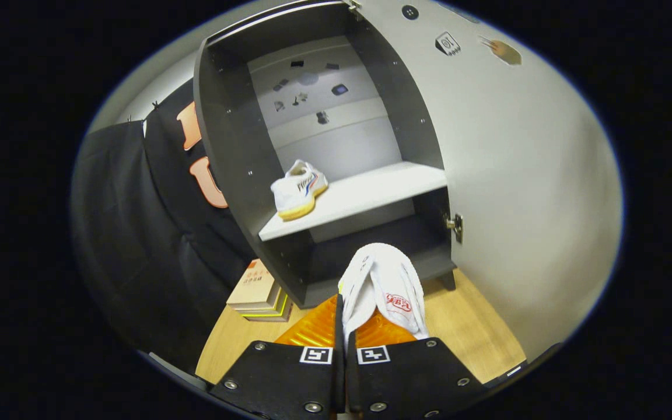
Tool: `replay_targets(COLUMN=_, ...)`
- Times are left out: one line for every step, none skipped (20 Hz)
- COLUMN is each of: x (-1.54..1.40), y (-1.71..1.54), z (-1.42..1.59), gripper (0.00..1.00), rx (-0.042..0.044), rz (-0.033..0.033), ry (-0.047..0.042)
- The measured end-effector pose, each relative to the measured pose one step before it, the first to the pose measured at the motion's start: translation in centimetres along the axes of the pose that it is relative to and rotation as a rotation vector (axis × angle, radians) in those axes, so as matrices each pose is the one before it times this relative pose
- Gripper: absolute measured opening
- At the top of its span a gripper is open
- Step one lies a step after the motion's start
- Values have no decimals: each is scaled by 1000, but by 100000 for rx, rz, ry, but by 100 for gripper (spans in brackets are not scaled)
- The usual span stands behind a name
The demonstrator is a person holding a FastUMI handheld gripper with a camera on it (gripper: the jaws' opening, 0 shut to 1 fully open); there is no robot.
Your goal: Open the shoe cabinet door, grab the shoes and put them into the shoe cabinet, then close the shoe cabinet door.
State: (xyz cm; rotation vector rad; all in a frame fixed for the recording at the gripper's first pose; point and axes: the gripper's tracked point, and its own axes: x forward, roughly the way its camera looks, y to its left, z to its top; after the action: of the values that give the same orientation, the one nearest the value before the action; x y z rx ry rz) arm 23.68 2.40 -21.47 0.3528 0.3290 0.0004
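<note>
Gripping a white shoe [384, 291] by the thin fabric at its collar, the fingers [345, 326] stand almost closed with the soft upper pinched between them, and the shoe hangs just ahead of them in front of the cabinet [228, 169], below the edge of its shelf [371, 195]. It looks light, with a limp cloth upper and a stiffer sole, so I judge the collar hold will let it swing and the heel or sole edge would be firmer. Another shoe [299, 189] already sits on that shelf, the door [522, 175] stands wide open, and a stack of books [257, 294] lies on the tabletop [470, 332] beside the cabinet.
</note>
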Motion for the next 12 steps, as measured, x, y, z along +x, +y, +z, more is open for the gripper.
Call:
replay_targets(x=351, y=192, z=1805, gripper=1, rx=-55, rz=-217, ry=-2125)
replay_targets(x=509, y=207, z=1713, gripper=1, rx=-272, rz=-331, ry=-2028)
replay_targets(x=743, y=180, z=1365, gripper=1, rx=-443, rz=-229, ry=-1460)
replay_targets(x=830, y=133, z=1269, gripper=1, rx=-702, rz=19, ry=-1224)
replay_targets(x=1238, y=227, z=1159, gripper=1, rx=-663, rz=269, ry=-1387)
replay_targets(x=1209, y=90, z=813, gripper=1, rx=-257, rz=314, ry=-806)
replay_targets(x=1445, y=152, z=670, gripper=1, rx=-13, rz=444, ry=-122)
replay_targets(x=1296, y=60, z=707, gripper=1, rx=-280, rz=617, ry=49)
replay_targets(x=1335, y=-38, z=737, gripper=1, rx=-104, rz=407, ry=107)
replay_targets(x=1287, y=-59, z=695, gripper=2, rx=-165, rz=89, ry=-3)
replay_targets(x=1207, y=-123, z=527, gripper=1, rx=-402, rz=52, ry=108)
replay_targets(x=1260, y=-159, z=395, gripper=1, rx=-702, rz=46, ry=359)
